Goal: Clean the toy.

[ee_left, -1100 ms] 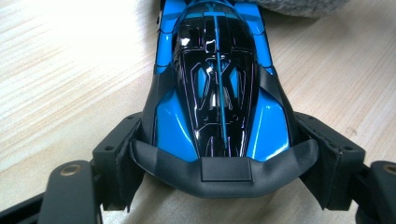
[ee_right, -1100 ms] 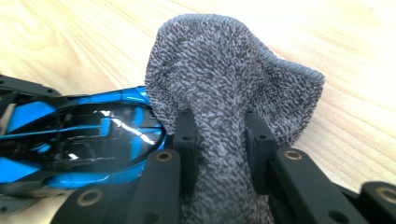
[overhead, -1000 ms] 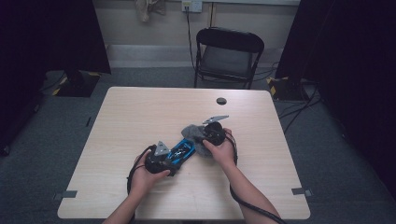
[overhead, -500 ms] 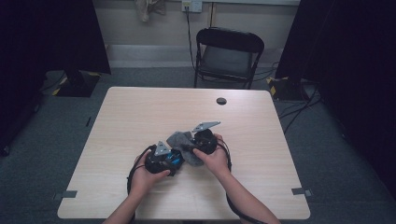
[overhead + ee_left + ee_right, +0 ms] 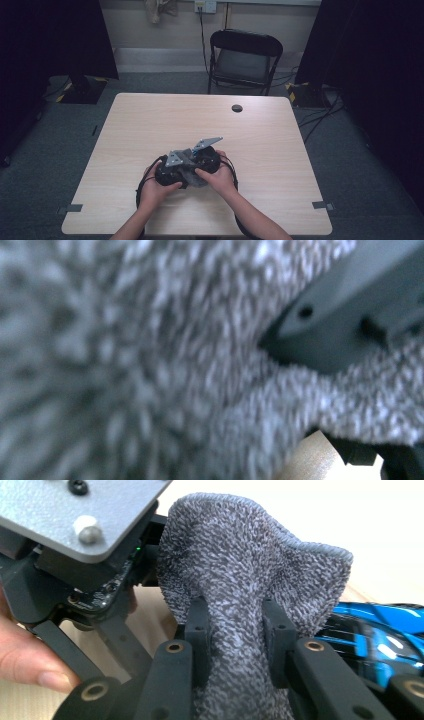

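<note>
At the front middle of the table (image 5: 150, 120) the two hands hold the grippers close together. My right gripper (image 5: 237, 622) is shut on a grey knitted cloth (image 5: 250, 555), which bulges up between its black jaws. A blue toy car (image 5: 380, 635) lies just beyond the cloth. The left gripper's grey plate (image 5: 75, 510) is right beside the cloth. From above, my left gripper (image 5: 172, 170) and right gripper (image 5: 202, 159) almost touch, with the cloth (image 5: 192, 177) bunched between them. The cloth (image 5: 125, 365) hangs blurred right in front of the left gripper's camera and hides its jaws.
A black folding chair (image 5: 245, 60) stands past the table's far edge. A small black round cap (image 5: 237, 108) sits near the far right of the tabletop. Cables trail from both grippers toward the person. Dark curtains flank the room.
The right hand has moved left with the cloth, up against the left gripper. The blue car that showed between the grippers from above is now covered. The left hand stayed put.
</note>
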{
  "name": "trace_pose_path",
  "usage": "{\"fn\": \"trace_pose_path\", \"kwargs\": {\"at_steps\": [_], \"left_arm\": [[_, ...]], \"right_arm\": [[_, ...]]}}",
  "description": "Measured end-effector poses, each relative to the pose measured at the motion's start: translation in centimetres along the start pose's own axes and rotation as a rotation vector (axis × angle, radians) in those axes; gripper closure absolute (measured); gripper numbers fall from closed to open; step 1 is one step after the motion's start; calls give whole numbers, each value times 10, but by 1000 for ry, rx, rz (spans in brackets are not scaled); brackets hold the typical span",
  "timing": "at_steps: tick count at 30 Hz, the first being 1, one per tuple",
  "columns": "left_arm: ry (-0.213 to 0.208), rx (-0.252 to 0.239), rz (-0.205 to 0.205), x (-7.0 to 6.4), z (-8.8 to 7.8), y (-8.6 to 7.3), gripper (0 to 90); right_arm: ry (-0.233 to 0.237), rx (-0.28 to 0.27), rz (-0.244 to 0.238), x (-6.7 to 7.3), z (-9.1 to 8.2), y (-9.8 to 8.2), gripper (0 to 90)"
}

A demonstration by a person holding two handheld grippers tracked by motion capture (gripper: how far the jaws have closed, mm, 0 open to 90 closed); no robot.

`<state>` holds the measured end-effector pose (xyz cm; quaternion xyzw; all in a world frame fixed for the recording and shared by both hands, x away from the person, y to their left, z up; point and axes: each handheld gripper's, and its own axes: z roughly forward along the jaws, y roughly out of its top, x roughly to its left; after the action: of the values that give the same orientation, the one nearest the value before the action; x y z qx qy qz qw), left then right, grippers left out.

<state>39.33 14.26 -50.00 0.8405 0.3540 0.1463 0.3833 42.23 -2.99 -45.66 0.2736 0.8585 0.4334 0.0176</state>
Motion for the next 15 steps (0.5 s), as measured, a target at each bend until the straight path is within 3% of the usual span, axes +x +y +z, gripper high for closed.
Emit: {"fn": "trace_pose_path", "kwargs": {"at_steps": [10,15], "left_arm": [[5,2,8,0,0,0,241],[7,3,8,0,0,0,241]], "right_arm": [[10,4,-12,2,7,-3,712],[-7,8,-27,1,8,-2,713]]}}
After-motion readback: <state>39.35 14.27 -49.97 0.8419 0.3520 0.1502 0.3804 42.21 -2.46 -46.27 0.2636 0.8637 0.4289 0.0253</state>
